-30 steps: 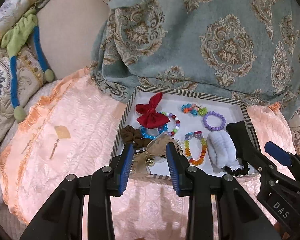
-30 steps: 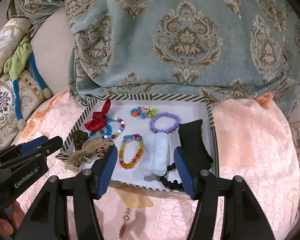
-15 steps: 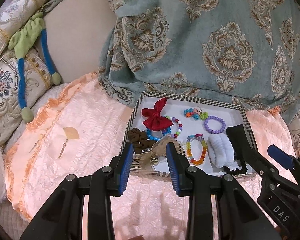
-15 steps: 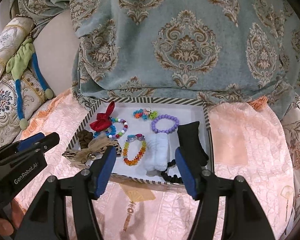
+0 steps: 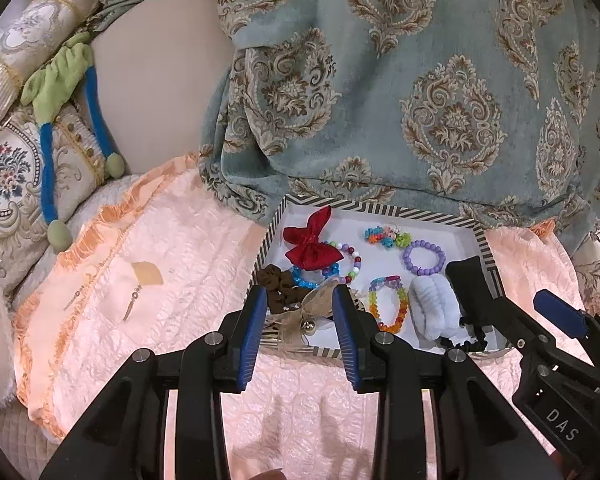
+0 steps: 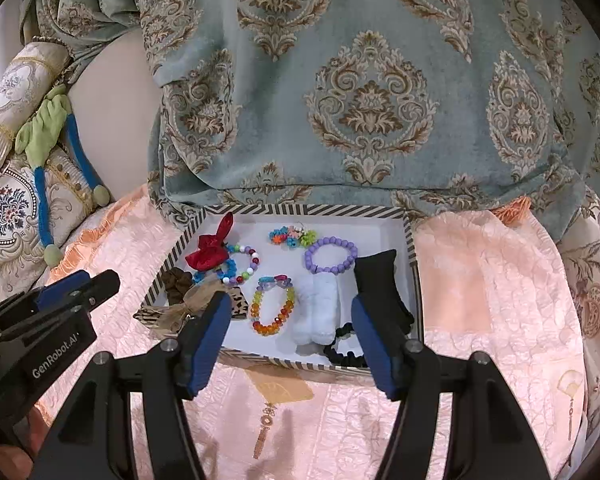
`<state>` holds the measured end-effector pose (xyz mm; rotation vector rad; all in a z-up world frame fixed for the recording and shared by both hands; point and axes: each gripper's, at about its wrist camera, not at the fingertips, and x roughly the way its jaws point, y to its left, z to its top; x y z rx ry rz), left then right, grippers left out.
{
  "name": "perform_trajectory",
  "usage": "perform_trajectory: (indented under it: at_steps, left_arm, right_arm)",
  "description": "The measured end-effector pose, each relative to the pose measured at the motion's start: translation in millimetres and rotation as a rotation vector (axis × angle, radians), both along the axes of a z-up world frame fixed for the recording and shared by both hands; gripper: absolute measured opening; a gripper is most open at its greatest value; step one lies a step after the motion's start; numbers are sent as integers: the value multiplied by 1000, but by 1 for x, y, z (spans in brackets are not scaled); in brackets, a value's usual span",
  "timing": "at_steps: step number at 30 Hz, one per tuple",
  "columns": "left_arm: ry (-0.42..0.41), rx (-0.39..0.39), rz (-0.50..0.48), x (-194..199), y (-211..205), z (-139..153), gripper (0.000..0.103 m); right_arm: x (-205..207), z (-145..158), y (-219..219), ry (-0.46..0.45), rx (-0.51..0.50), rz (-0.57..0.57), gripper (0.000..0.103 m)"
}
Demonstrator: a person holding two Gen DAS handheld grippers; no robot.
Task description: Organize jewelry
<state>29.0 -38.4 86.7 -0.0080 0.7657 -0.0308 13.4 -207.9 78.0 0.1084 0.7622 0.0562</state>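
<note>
Two grippers hover over a quilted peach satin bedspread (image 6: 480, 280), both with blue ribbed pads parted and gripping nothing. The left gripper (image 5: 298, 318) is moderately open above the near-left corner of a shallow striped-rim tray (image 6: 408, 240), where a gauzy tan bow (image 5: 308, 312) with a small bell drapes over the edge. The right gripper (image 6: 288, 334) gapes wider. Inside the tray lie a red satin bow (image 6: 208, 254), a faceted rainbow bead bracelet (image 6: 272, 306), a round purple bead bracelet (image 6: 331, 255), a fluffy white scrunchie (image 6: 316, 312) and a brown scrunchie (image 5: 280, 286).
</note>
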Motion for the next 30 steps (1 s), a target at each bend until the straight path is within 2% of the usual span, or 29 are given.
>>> perform_trajectory:
  at_steps: [30]
  left_arm:
    - [6, 1, 2, 0, 2, 0, 17]
  right_arm:
    - [5, -3, 5, 18, 6, 19, 66]
